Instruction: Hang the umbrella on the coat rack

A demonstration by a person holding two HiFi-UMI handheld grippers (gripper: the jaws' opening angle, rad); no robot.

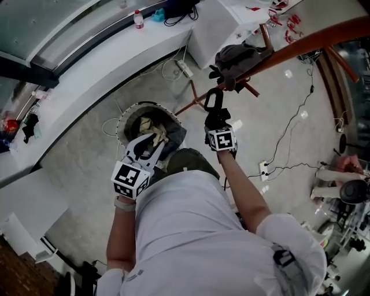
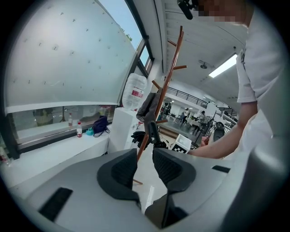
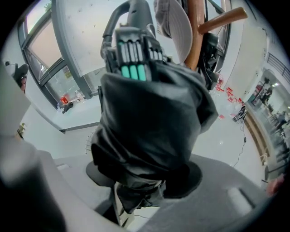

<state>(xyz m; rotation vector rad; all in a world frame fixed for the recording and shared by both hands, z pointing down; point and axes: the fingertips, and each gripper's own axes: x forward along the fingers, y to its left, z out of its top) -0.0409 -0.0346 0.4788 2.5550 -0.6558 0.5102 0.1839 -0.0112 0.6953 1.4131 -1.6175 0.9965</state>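
Since the hang comes down to getting a loop over a peg, the only geometry that matters is umbrella vs rack.

- coat rack: the brown pole runs diagonally from the upper right of the head view to the centre, with pegs branching off. A grey item, a cap by the look of it, already sits on the pegs near the centre.
- umbrella: folded, black, and not on the rack yet. Its long axis runs straight out along the jaws' line. In the head view it points up-frame at the rack, just below the grey item.
- right hand-held gripper: jaws clamped on the umbrella's bunched fabric, low on the body, so the far end is free. It's the nearer hand to the rack by a clear margin.
- left hand-held gripper: jaws apart, nothing between them. It sits lower left of the right one and well off the rack, so it's not part of this move.
- handle loop: the leading end, at top centre of the right gripper view.
- free peg: upper right of that same view, beside the pole and right of the loop.

My read: the loop has to go right and past the peg tip, then drop on. Whether the loop touches the rack yet, I can't tell.
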